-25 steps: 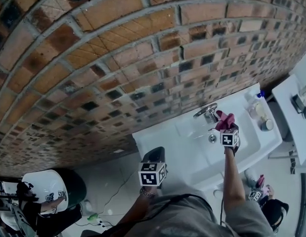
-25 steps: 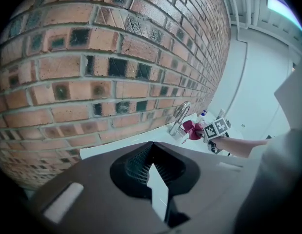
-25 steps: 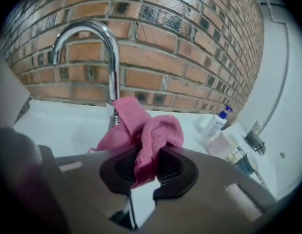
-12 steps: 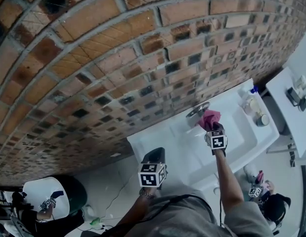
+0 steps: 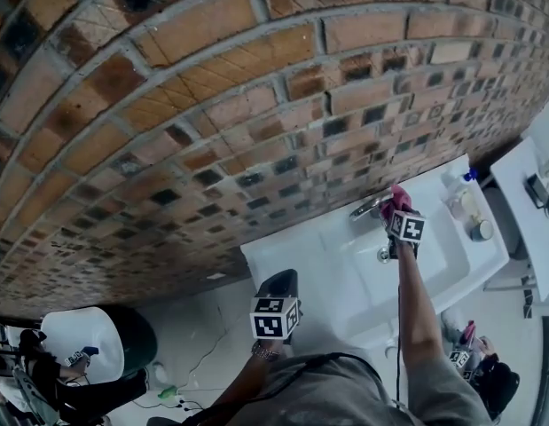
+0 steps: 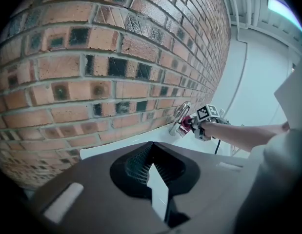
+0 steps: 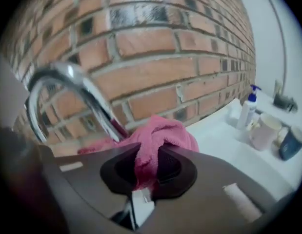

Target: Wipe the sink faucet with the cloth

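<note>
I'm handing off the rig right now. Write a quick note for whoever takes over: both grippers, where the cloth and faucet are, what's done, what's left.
Right gripper: shut on the pink cloth, held up at the faucet, with the cloth against the lower part of the curved spout.
Left gripper: shut with nothing in it, held back from the white sink.
Done: the cloth is gripped and at the faucet.
Left: wipe along the spout and around its base. The pictures do not show how much has been wiped, so treat the whole faucet as pending.
</note>
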Action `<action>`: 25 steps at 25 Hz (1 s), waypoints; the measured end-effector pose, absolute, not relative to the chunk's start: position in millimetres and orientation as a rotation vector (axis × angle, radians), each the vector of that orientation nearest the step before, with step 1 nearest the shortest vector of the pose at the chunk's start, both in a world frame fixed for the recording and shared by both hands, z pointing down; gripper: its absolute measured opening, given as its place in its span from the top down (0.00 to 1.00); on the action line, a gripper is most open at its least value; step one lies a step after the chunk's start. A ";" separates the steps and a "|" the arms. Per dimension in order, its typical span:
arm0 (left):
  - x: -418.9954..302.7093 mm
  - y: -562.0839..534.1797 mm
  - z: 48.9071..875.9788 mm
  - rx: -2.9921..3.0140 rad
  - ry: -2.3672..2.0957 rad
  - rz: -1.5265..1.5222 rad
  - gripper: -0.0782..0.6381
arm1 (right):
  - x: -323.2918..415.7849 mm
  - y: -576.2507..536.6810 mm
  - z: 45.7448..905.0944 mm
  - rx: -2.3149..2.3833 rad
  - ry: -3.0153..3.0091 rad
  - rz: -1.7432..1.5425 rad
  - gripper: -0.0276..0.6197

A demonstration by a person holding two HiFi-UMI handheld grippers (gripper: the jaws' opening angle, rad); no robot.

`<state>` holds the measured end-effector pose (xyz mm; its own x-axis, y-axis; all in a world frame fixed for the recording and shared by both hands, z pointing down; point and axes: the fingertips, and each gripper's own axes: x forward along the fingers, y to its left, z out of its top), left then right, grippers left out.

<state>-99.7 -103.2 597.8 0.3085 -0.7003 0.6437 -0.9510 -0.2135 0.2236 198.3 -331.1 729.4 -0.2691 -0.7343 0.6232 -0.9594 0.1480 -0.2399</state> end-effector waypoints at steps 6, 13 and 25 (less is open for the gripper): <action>-101.7 -102.9 600.5 1.979 -1.467 0.547 0.87 | 190.3 -333.9 627.3 1.579 -2.698 1.070 0.89; -80.1 -104.4 598.2 2.027 -1.422 0.556 0.87 | 121.6 -282.5 565.4 1.297 -2.918 0.793 0.89; -75.0 -98.3 593.2 2.050 -1.416 0.572 0.87 | 37.4 -228.2 665.7 0.961 -2.597 0.573 0.89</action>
